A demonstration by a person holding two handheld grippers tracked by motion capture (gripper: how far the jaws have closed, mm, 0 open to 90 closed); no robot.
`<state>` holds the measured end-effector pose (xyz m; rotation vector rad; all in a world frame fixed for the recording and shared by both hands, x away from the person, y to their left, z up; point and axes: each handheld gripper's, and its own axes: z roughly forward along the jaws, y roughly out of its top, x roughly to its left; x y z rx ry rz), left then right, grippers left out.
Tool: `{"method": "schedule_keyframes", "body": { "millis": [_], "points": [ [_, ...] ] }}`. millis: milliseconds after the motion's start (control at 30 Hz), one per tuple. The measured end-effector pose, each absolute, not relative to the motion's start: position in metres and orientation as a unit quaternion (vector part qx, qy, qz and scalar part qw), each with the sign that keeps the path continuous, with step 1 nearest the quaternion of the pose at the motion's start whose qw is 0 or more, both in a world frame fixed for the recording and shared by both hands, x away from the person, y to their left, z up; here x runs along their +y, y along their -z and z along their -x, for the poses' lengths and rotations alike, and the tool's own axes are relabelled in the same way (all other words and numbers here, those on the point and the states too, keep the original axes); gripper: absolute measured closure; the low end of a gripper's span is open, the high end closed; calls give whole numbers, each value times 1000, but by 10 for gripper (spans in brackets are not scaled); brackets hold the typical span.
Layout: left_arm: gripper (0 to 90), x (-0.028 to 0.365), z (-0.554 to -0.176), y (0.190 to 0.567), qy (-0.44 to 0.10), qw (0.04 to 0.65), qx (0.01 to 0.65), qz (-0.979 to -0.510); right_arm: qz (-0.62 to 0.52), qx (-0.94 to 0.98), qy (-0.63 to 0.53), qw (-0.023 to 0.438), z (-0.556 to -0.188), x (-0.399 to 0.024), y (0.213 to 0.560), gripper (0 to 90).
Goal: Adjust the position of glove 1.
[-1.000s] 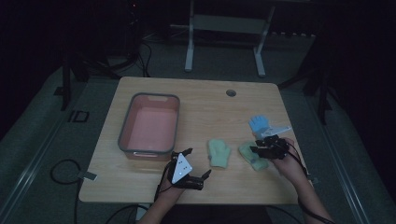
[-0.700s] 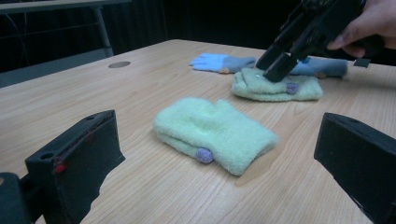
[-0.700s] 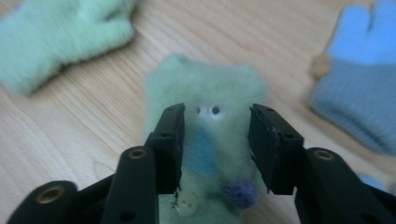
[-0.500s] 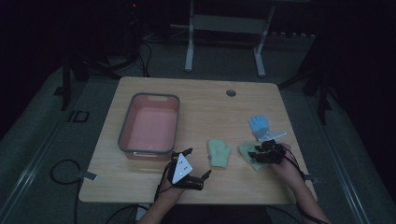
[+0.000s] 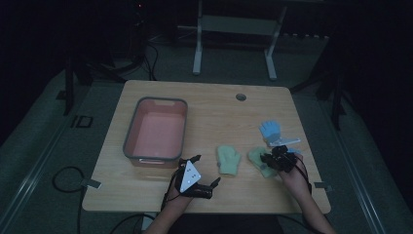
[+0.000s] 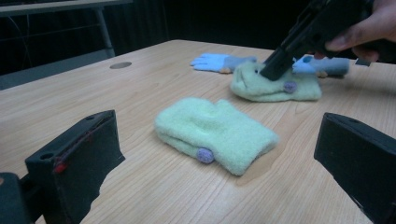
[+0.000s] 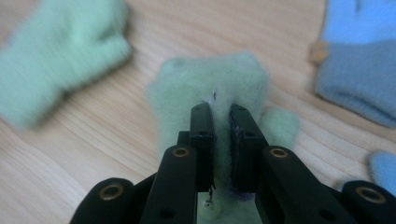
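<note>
On the bench point(image 5: 160, 97), near its right edge, the right gripper point(image 7: 219, 116) has just closed its jaws, pinching the green mitten point(image 7: 210, 88), which lies flat with no readable label. The left gripper point(image 5: 197, 170) rests nearby, jaws wide open, facing the second green mitten point(image 6: 215, 130).

A wooden table point(image 5: 160, 102) is standing in a dim room; a grey-rimmed pink bin point(image 5: 157, 129) is sitting on its left half; a green mitten point(image 5: 228, 160) is lying near the middle, a second green mitten point(image 5: 258, 160) is lying just right of it, and a blue glove point(image 5: 270, 130) is lying beyond; the right gripper point(image 5: 269, 159) is bearing down on the second green mitten, its jaws having just been closing on the wool; the left gripper point(image 5: 204, 171) is resting near the front edge, jaws spread.
</note>
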<state>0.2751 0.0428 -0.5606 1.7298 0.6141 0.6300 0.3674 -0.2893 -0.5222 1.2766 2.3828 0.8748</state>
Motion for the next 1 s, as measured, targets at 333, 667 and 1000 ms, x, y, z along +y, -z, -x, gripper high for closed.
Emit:
{"method": "schedule_keyframes", "body": {
  "millis": [333,667,1000],
  "points": [
    [4,43,-275,561,-267,566,261,-735,-486,782,-334,201,-355,-271,467,814],
    [4,42,-275,561,-266,566,260,-736,-545,728,-350,225,-344,-265,446,816],
    [4,42,-274,561,-267,567,259,-735,-582,693,-360,229,-334,-261,466,816]
  ]
}}
